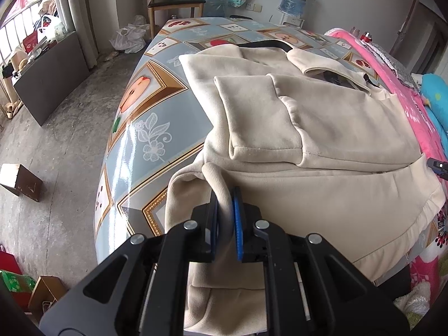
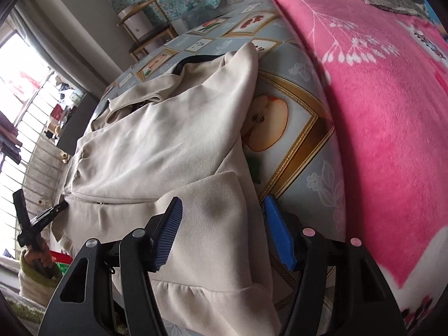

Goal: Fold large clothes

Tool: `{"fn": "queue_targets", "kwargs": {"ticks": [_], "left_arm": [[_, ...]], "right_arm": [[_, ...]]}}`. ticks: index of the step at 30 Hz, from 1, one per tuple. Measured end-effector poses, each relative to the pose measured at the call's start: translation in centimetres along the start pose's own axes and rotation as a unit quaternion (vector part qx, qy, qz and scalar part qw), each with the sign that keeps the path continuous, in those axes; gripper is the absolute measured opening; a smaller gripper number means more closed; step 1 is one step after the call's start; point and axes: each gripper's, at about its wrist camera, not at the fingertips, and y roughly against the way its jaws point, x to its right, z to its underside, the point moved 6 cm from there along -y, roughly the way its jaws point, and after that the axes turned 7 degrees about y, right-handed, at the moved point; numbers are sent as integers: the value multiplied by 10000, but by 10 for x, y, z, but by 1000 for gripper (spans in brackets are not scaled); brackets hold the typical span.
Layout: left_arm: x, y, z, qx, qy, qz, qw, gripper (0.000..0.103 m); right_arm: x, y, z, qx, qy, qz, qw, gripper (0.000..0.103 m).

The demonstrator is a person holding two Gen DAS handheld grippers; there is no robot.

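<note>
At nine o'clock we have the left gripper (image 1: 226, 218) with its blue fingers (image 1: 237, 224) pinched shut on a rolled fold of the jacket (image 1: 322, 140), right at the hem's left corner. The jacket is beige, soft and fleecy, spread over the table (image 1: 145, 128), which wears a glossy oilcloth with framed fruit prints. One sleeve (image 1: 252, 117) is already folded across the body, its cuff pointing toward us. The jacket's long axis runs from the hem at six o'clock to the dark-lined collar (image 1: 263, 43) at twelve.

At three o'clock our right gripper (image 2: 221, 232) has its ribbed fingers (image 2: 168, 235) spread apart, straddling the hem's right corner without pressing it; cloth lies between them. We judge the right gripper is nearer to the ungrasped corner and needs to close there. Further right, a plush pink blanket (image 2: 378, 112) borders the table.
</note>
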Motion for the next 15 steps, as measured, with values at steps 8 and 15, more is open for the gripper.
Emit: {"fn": "queue_targets", "kwargs": {"ticks": [8, 15], "left_arm": [[3, 0, 0, 17, -24, -126, 9999, 11], [6, -1, 1, 22, -143, -313, 9994, 11]], "right_arm": [[4, -13, -10, -95, 155, -592, 9981, 60], [-4, 6, 4, -96, 373, -896, 9952, 60]]}}
